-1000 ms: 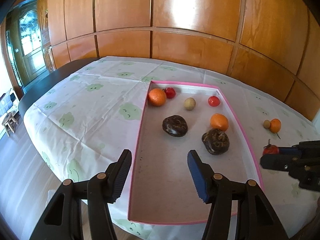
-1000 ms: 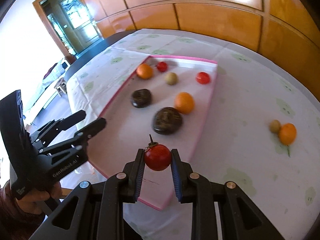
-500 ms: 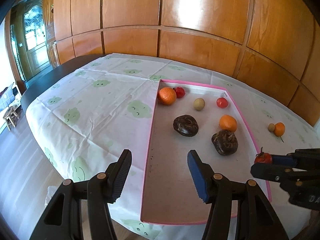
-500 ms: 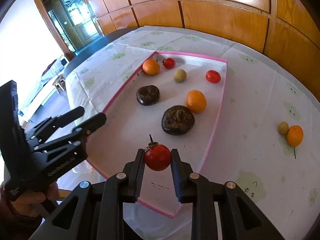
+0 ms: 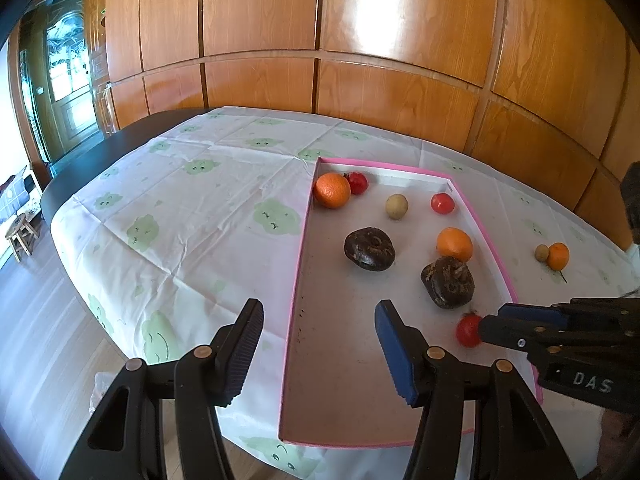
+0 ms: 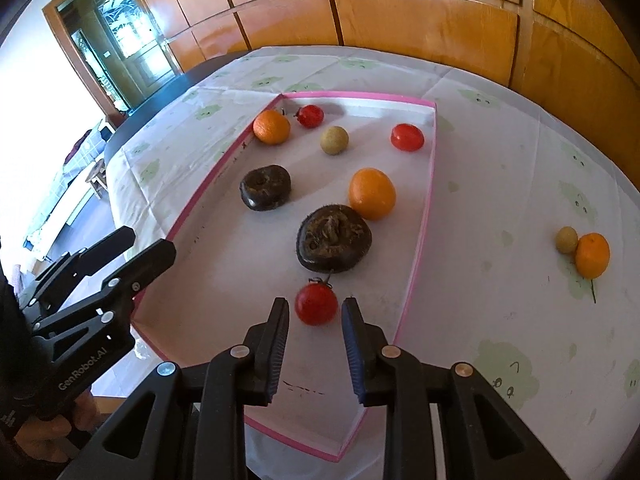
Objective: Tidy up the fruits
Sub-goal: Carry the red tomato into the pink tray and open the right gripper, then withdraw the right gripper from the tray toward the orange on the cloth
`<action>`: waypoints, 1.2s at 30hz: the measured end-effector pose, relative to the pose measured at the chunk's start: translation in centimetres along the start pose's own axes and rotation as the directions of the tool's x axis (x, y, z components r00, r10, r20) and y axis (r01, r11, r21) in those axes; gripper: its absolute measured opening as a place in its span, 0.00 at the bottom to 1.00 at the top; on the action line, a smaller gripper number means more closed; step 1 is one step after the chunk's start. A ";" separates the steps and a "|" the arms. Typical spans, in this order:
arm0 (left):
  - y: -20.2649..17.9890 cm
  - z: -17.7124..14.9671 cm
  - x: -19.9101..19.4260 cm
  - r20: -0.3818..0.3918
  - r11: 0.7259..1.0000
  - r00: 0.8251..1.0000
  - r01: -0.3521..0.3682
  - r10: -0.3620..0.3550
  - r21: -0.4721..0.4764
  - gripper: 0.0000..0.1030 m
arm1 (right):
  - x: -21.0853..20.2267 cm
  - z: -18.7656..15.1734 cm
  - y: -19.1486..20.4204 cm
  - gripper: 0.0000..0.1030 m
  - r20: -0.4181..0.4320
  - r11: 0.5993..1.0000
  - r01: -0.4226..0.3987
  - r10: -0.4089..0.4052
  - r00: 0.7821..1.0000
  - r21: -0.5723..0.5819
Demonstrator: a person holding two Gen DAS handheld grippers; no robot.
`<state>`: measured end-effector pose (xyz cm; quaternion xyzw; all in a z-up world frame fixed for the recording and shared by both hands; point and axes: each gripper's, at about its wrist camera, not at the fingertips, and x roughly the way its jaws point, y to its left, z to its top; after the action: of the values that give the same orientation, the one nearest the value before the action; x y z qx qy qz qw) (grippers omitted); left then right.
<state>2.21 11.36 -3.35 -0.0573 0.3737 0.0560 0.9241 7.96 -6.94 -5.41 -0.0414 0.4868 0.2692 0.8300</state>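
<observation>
A red tomato (image 6: 316, 304) with a green stem rests on the floor of the pink-rimmed tray (image 6: 424, 216), just in front of a dark brown fruit (image 6: 334, 240). My right gripper (image 6: 315, 305) straddles the tomato, with a thin gap showing at each pad, so it is open. In the left wrist view the same tomato (image 5: 468, 330) lies at the tip of the right gripper (image 5: 486, 326). My left gripper (image 5: 318, 320) hangs open over the tray's near left rim (image 5: 298, 264), with nothing between its fingers.
Inside the tray lie two oranges (image 6: 372, 194), two more tomatoes (image 6: 407, 137), a tan round fruit (image 6: 334, 140) and another dark fruit (image 6: 265, 188). On the cloth to the right sit an orange (image 6: 592, 254) and a small tan fruit (image 6: 567, 240). Wood panelling stands behind.
My right gripper came down into the tray with the tomato. The tomato was clamped in the air; now it sits on the tray floor and the pads stand slightly off it.
</observation>
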 end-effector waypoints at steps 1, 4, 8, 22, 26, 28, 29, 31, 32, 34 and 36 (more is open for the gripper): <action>0.0 0.0 0.0 0.000 1.000 1.000 0.001 -0.001 0.001 0.57 | -0.1 -0.1 0.0 0.26 0.003 1.000 -0.001 0.001 1.000 0.002; -0.1 -0.1 0.0 0.001 1.000 1.000 0.001 -0.001 0.005 0.57 | -0.7 -0.2 -0.1 0.26 0.022 1.000 -0.005 0.005 1.000 0.006; -0.2 -0.2 -0.1 0.002 1.000 1.000 0.002 -0.002 0.004 0.57 | -1.5 -0.3 -0.4 0.27 0.044 1.000 -0.012 0.011 0.999 0.021; -1.1 -0.3 -0.6 0.011 0.999 1.000 0.011 -0.011 0.030 0.57 | -3.7 -0.6 -1.2 0.28 0.088 0.999 0.030 -0.032 0.996 0.025; -1.5 -0.4 -0.8 0.013 0.999 1.000 0.017 -0.017 0.041 0.57 | -4.3 -0.7 -2.2 0.28 0.096 0.998 0.050 -0.053 0.994 0.040; -1.8 -0.4 -0.8 0.013 0.999 1.000 0.021 -0.022 0.050 0.57 | -4.6 -0.9 -2.8 0.28 0.096 0.997 0.063 -0.067 0.993 0.044; -1.9 -0.4 -0.9 0.014 0.998 1.000 0.023 -0.024 0.055 0.57 | -4.8 -1.0 -3.2 0.28 0.096 0.996 0.070 -0.074 0.993 0.047; -2.2 -0.4 -1.0 0.016 0.998 1.000 0.024 -0.025 0.064 0.57 | -5.2 -1.1 -4.0 0.28 0.096 0.995 0.085 -0.090 0.991 0.058; -2.3 -0.4 -1.0 0.017 0.997 0.999 0.025 -0.027 0.068 0.57 | -5.4 -1.1 -4.5 0.28 0.096 0.994 0.093 -0.099 0.990 0.063; -2.6 -0.4 -1.1 0.017 0.997 0.999 0.028 -0.029 0.077 0.57 | -5.9 -1.2 -5.5 0.28 0.096 0.991 0.113 -0.119 0.988 0.074; -2.9 -0.5 -1.1 0.016 0.996 0.999 0.030 -0.032 0.085 0.57 | -6.4 -1.4 -6.7 0.28 0.095 0.987 0.131 -0.139 0.986 0.089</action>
<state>1.49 8.40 -2.70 -0.0234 0.3667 0.0261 0.9297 7.68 -15.67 -2.15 -0.0265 0.4511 0.1938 0.8708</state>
